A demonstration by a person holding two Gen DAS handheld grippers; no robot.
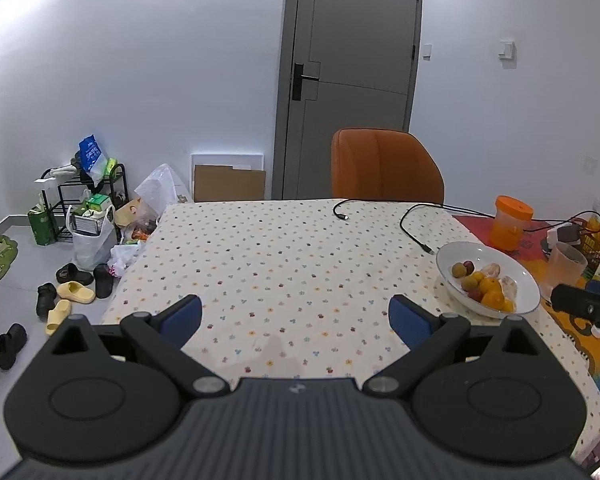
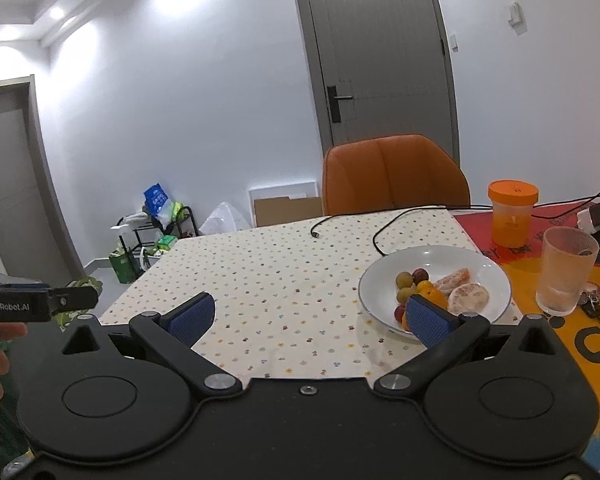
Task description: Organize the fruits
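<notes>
A white plate (image 1: 512, 264) (image 2: 488, 272) stands on the right part of the flowered tablecloth. On it lie several fruits: small oranges (image 1: 490, 290) (image 2: 430, 292), peeled citrus pieces (image 1: 494, 269) (image 2: 468, 298), green-yellow round fruits (image 1: 458, 269) (image 2: 404, 279) and small red ones (image 1: 469, 267) (image 2: 421, 274). My left gripper (image 1: 296, 316) hovers open over the cloth, well left of the plate, holding nothing. My right gripper (image 2: 310, 316) is open too; its right finger (image 2: 430, 322) overlaps the plate's near rim in the right wrist view. The left gripper's body (image 2: 40, 304) shows at the left edge.
An orange-lidded jar (image 1: 510, 226) (image 2: 512, 216) and a ribbed glass (image 1: 565, 268) (image 2: 566, 270) stand right of the plate on a red-orange mat. Black cables (image 1: 410, 224) (image 2: 376, 232) cross the far cloth. Keys (image 2: 592, 304) lie beside the glass. An orange chair (image 1: 384, 166) (image 2: 394, 174) stands behind the table.
</notes>
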